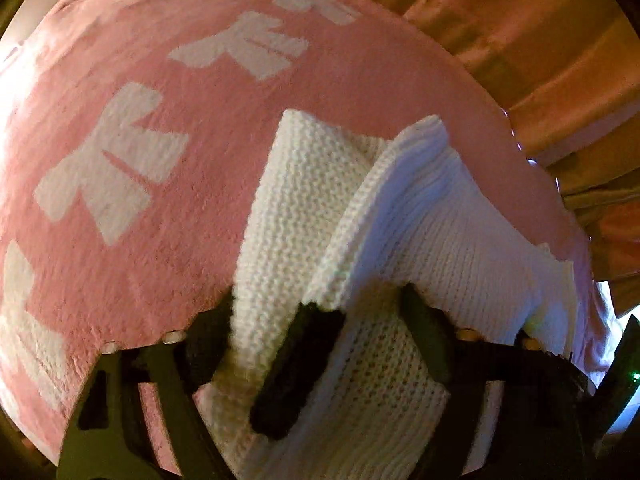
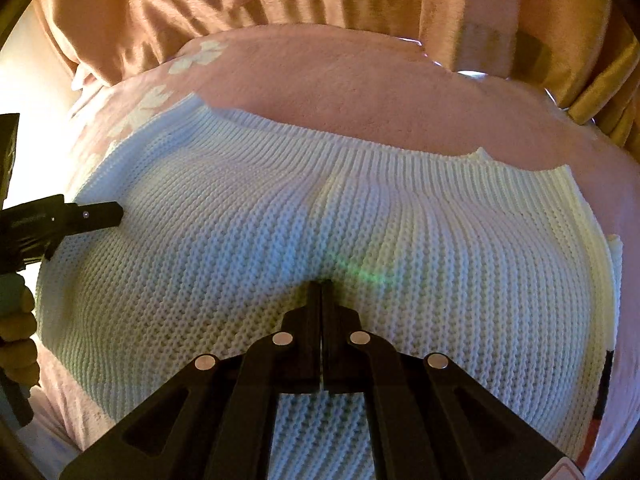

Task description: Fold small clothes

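Observation:
A white knitted garment point(image 2: 320, 208) lies spread on a pink blanket point(image 2: 360, 92) with white bow prints. My right gripper point(image 2: 321, 286) is shut with its tips resting on the knit's middle; I see no fabric between the fingers. My left gripper point(image 1: 360, 304) has its fingers apart, with a fold of the white knit point(image 1: 304, 200) bunched between and over them; one finger point(image 1: 296, 360) is wrapped by fabric. The left gripper also shows in the right wrist view point(image 2: 100, 216) at the garment's left edge.
An orange-brown curtain or cloth point(image 1: 540, 40) hangs beyond the far edge of the pink blanket point(image 1: 160, 240). A hand point(image 2: 16, 328) holds the left gripper's handle at the left border. Bright light comes from the left.

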Action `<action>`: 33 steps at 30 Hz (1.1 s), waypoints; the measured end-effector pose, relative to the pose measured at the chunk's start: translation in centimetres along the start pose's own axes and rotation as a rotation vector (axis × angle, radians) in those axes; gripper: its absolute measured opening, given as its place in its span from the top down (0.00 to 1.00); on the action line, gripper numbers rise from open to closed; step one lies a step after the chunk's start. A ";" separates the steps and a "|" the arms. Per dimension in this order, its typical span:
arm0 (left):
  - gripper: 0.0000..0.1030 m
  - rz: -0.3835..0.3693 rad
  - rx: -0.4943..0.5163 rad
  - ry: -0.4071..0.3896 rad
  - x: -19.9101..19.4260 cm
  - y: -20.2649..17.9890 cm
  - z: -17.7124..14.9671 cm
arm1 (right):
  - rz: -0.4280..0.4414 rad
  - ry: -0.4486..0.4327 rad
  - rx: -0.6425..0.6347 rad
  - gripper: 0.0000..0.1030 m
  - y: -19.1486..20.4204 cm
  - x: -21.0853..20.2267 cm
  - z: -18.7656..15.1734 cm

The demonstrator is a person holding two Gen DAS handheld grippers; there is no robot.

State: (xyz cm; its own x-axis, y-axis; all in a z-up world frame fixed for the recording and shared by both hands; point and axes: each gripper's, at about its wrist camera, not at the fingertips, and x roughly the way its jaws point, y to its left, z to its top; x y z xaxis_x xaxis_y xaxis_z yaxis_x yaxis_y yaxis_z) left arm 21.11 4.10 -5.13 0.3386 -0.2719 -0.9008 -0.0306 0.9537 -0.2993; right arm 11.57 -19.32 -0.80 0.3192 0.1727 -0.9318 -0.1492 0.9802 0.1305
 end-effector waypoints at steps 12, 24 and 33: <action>0.78 -0.294 0.155 -0.175 -11.8 -11.1 -2.2 | 0.122 0.011 0.092 1.00 -2.1 0.0 0.7; 0.78 -0.293 0.264 -0.070 -6.8 -26.3 -6.3 | 0.297 -0.004 0.411 0.96 -13.2 -3.8 -1.1; 0.77 -0.133 0.318 0.000 2.0 -32.2 -11.5 | 0.197 -0.126 0.572 0.91 -23.3 -10.4 -6.4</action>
State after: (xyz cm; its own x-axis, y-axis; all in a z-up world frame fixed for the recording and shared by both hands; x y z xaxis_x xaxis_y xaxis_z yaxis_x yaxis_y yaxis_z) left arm 11.96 -28.58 -0.89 0.3194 -0.3968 -0.8605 0.3083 0.9022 -0.3016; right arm 5.74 -44.54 3.65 0.4496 0.3321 -0.8292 0.2977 0.8195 0.4897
